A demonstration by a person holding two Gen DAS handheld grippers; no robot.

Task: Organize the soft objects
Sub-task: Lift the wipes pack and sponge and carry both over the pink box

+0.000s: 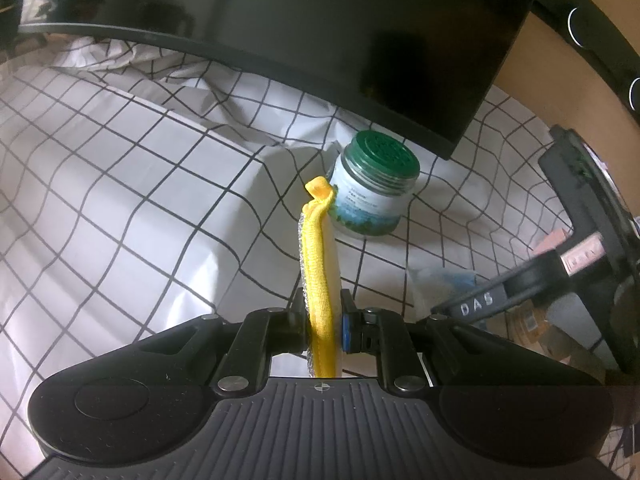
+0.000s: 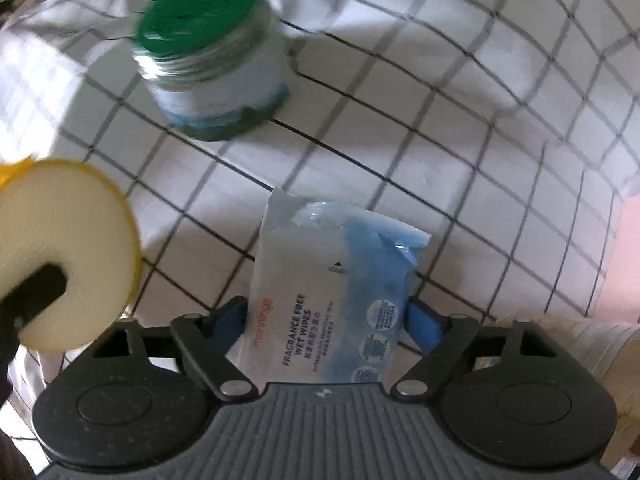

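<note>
On the white black-gridded tablecloth [image 2: 460,128], near its far edge by the green-lidded jar [image 2: 208,60], lies our soft blue-and-white plastic pack of wet wipes [image 2: 340,264], which we judge light, squashy and slippery. Our right gripper [image 2: 326,320] stands unclenched astride its near end, best squeezed across the short sides. Our left gripper [image 1: 324,320] clenches a round yellow-edged sponge pad [image 1: 318,272].

left gripper [image 1: 325,322] jaws near-closed, right gripper [image 2: 326,314] jaws wide
</note>
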